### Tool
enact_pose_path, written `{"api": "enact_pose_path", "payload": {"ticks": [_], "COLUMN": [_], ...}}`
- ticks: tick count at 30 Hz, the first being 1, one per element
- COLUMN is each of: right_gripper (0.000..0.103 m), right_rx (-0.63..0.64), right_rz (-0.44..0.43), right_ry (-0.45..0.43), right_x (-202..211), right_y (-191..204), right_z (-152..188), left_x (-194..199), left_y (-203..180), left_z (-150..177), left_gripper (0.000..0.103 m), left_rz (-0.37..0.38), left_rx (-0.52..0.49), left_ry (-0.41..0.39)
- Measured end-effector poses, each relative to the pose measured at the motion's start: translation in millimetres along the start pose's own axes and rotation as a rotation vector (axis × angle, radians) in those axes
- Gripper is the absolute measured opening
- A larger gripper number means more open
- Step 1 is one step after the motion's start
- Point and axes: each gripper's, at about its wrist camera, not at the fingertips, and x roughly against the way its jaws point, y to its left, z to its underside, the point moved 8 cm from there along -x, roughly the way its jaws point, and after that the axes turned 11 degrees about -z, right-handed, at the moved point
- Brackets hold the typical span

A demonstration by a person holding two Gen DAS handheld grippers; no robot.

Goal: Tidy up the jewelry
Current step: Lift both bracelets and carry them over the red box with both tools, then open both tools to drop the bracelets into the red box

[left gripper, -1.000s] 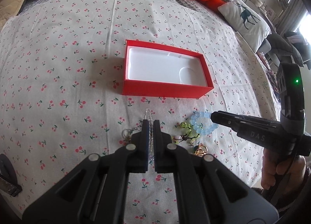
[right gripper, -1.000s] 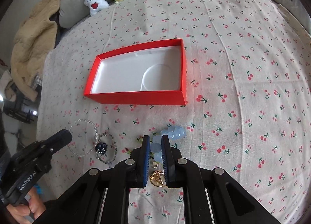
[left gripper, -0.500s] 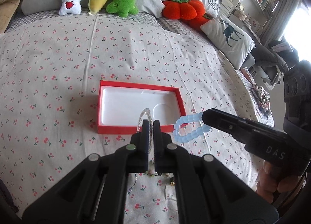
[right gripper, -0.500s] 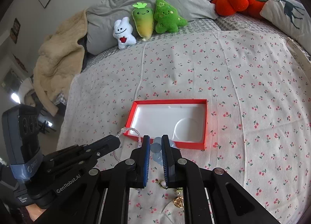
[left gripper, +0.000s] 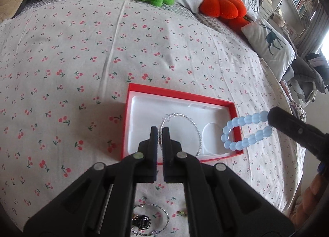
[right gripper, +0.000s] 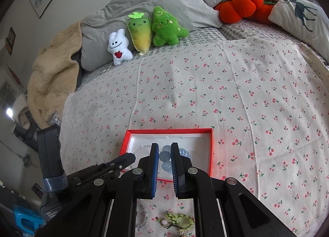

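Claws both hold bracelets above the red box [left gripper: 236,111], which lies on the cherry-print bed [left gripper: 144,52]. Left claw [left gripper: 160,132] is pinched shut on a clear crystal bracelet [left gripper: 185,116] hanging over the box's white tray. Right claw [right gripper: 165,155] is clamped on a blue bead bracelet [left gripper: 244,132] over the box's right edge. More jewelry [right gripper: 178,221] lies on the near side.
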Motion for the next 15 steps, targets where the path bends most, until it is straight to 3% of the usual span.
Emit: {"api": "enact_pose_path", "payload": {"ticks": [5,15], "right_gripper": [0.012,0.012], "right_rx": [0.003,-0.018], "right_rz": [-0.093,0.084], "right_ry": [-0.009,0.069], "right_x": [-11,-48], "right_y": [17,-42], "right_z": [-4,18], "left_x": [-6,-11], "left_y": [9,10], "left_z": [1,0], "left_gripper": [0.005,0.005], "left_rz": [-0.057,-0.1], "left_rx": [-0.019,-0.035], "left_ry": [-0.011,-0.047]}}
